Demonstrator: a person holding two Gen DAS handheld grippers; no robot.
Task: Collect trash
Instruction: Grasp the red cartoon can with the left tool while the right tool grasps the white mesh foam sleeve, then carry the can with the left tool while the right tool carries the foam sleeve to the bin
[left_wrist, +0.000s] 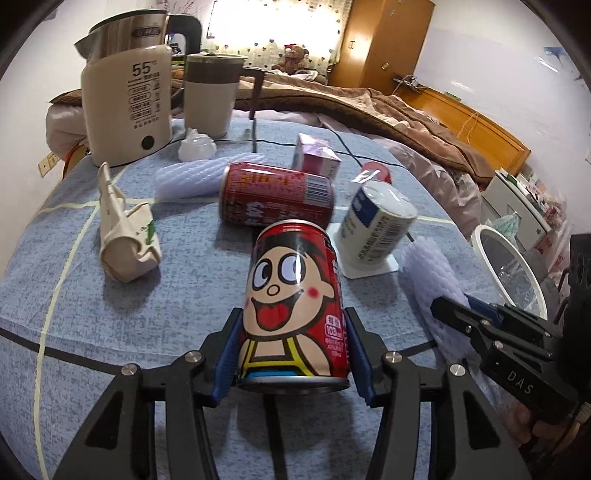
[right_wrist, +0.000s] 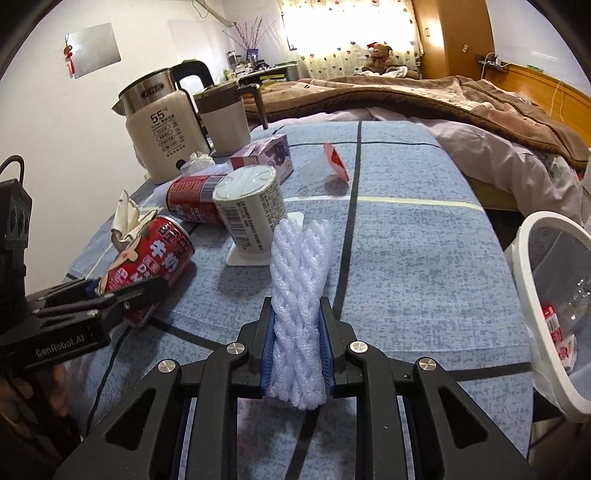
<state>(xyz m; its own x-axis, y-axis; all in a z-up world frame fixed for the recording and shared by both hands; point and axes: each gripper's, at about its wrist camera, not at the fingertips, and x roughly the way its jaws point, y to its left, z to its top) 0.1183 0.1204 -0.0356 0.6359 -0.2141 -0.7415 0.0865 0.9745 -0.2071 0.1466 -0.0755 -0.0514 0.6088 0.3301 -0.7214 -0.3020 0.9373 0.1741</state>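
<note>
My left gripper (left_wrist: 293, 325) is shut on a red cartoon-face milk can (left_wrist: 295, 295), held just above the blue cloth; the can also shows in the right wrist view (right_wrist: 151, 258). My right gripper (right_wrist: 297, 314) is shut on a white foam net sleeve (right_wrist: 299, 280), also seen in the left wrist view (left_wrist: 432, 280). On the cloth lie a second red can (left_wrist: 277, 195) on its side, a white-and-blue cup (left_wrist: 376, 225), a pink carton (left_wrist: 316, 157), another foam sleeve (left_wrist: 188, 179) and crumpled paper (left_wrist: 125, 229). A white-rimmed trash bin (right_wrist: 554, 306) stands at the right edge.
A beige kettle (left_wrist: 127, 107) and a beige jug (left_wrist: 210, 96) stand at the back left with a crumpled tissue (left_wrist: 197, 146) and a black cable. A clear lid with red rim (right_wrist: 332, 166) lies mid-cloth. A bed with brown blankets (right_wrist: 443, 99) is behind.
</note>
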